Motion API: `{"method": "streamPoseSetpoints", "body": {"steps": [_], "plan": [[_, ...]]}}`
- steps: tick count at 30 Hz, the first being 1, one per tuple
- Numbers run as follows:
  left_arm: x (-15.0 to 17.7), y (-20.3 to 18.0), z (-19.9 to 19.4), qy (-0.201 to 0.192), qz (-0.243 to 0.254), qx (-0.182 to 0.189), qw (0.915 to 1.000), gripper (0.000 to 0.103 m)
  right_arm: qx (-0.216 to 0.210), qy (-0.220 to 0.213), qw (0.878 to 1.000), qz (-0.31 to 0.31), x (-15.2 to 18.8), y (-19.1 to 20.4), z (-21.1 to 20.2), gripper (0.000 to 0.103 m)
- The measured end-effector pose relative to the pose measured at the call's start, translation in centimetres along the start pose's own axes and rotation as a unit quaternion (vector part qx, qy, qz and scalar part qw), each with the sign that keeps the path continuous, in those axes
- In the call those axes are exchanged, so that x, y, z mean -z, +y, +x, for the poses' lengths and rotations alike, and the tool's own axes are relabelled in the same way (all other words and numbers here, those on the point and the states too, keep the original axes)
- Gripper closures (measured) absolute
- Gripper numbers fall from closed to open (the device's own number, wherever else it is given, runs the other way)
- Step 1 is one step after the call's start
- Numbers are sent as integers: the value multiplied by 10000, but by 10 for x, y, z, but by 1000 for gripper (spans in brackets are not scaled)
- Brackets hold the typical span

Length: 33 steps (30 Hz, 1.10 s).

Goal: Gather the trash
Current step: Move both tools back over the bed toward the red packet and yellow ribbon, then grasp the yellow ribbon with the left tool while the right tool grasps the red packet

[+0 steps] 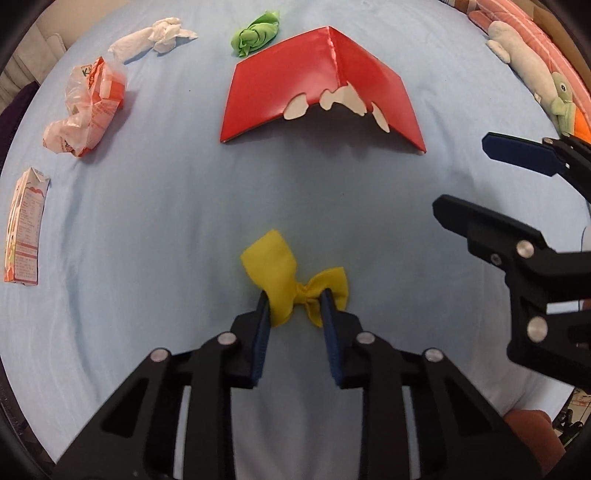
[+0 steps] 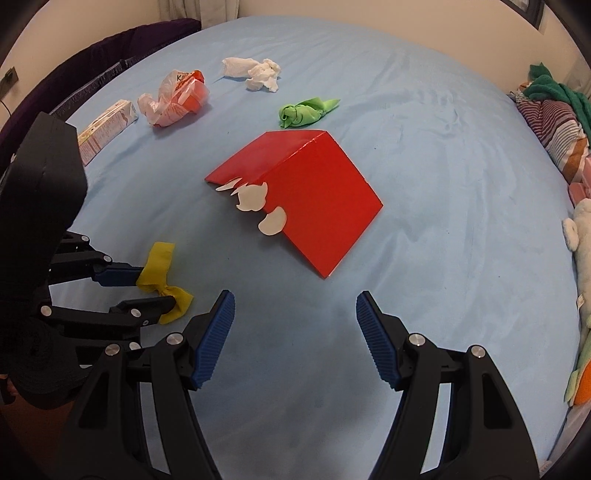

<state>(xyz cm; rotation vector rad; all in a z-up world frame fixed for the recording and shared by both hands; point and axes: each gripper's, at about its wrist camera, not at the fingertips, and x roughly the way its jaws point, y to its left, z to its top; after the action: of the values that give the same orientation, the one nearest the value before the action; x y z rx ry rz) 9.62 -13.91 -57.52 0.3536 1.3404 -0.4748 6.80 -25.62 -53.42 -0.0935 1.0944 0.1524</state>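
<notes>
Left gripper steeply downward, jaws clamped on yellow wrapper; right gripper jaws apart.

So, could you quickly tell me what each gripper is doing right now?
Left gripper: shut on the yellow scrap.
Right gripper: open, holding nothing.

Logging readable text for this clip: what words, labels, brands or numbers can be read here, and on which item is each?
"K": only this opening letter of a green word reads, on the crumpled plastic wrapper; the rest is folded away.
Carton: dense small print on its side panel, too small and blurred to read.
Red folded card: white torn patches only, no text.
Yellow scrap, green wad, white tissue: no text.
</notes>
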Motion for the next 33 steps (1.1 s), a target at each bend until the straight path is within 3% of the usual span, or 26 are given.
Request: {"method": "streamPoseSetpoints", "body": {"steps": [1, 4, 9, 14, 18, 27, 33], "plan": [[0, 2, -1, -16, -17, 27, 10000, 89, 4, -23, 10000, -13, -2, 0, 3, 37], [-3, 12, -5, -36, -127, 181, 9998, 94, 42, -103, 9999, -66, -11, 2, 10, 37], [-14, 27, -13, -161, -91, 158, 9997, 95, 254, -252, 9990, -282, -26, 9, 25, 37], [-22, 46, -18, -214, -181, 153, 9995, 95, 870, -325, 9919, -866, -32, 27, 47, 38], [-17, 55, -23, -207, -234, 167, 9994, 95, 1070, -399, 9881, -1028, -36, 33, 51, 76], [-34, 58, -59, -336, -117, 142, 9993, 95, 826, -588, 9932, -568, -62, 8, 9, 100], [-38, 45, -107, -523, 99, 105, 9985, 95, 494, -605, 9969, -31, -79, -16, -43, 103]]}}
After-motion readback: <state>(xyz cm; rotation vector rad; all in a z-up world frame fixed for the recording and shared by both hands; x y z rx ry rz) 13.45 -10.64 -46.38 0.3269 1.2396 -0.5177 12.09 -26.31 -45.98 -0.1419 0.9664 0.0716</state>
